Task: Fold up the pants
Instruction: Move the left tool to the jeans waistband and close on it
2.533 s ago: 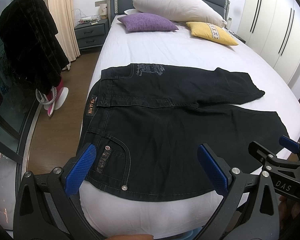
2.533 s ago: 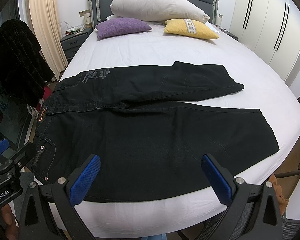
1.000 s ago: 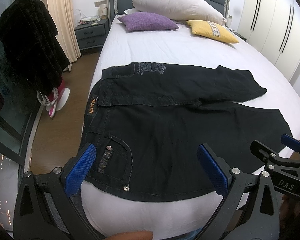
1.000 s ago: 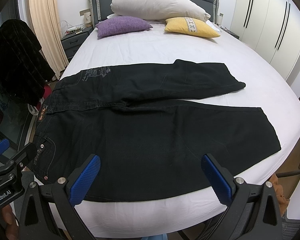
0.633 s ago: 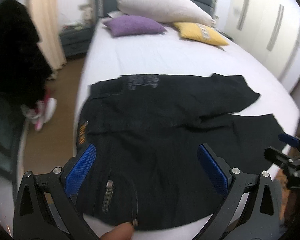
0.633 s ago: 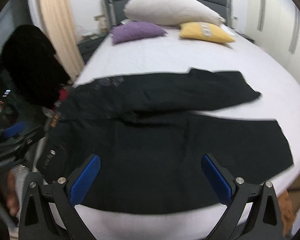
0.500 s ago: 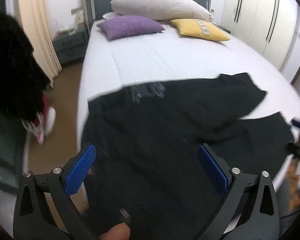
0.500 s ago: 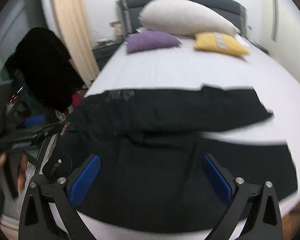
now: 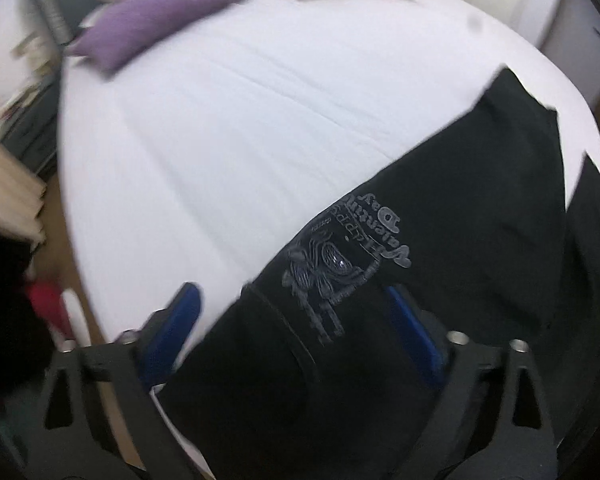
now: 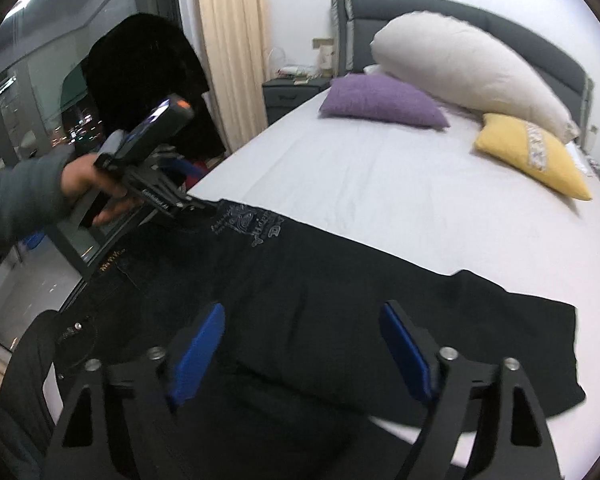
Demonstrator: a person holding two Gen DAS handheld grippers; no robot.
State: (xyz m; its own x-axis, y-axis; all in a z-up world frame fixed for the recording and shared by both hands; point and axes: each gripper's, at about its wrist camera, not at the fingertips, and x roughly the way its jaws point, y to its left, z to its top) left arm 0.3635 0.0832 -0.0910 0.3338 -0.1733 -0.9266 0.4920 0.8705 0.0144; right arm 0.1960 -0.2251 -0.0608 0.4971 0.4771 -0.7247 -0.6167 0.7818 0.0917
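Note:
Black pants [image 10: 340,300] lie flat across the white bed [image 10: 380,184], waist to the left, legs to the right. My left gripper [image 9: 296,328] is open, its jaws astride the far waist corner by the printed pocket logo [image 9: 340,256]; it also shows in the right wrist view [image 10: 204,208] at that corner. My right gripper [image 10: 300,344] is open, just above the far leg of the pants, holding nothing.
A purple pillow [image 10: 380,100], a yellow pillow [image 10: 532,152] and a large white pillow [image 10: 468,68] lie at the headboard. A nightstand [image 10: 292,92], a curtain [image 10: 228,40] and a dark coat [image 10: 148,80] stand left of the bed.
Both grippers moved forward from the bed's near edge over the pants. The left one reached the far waist corner; the right one swung toward the far leg.

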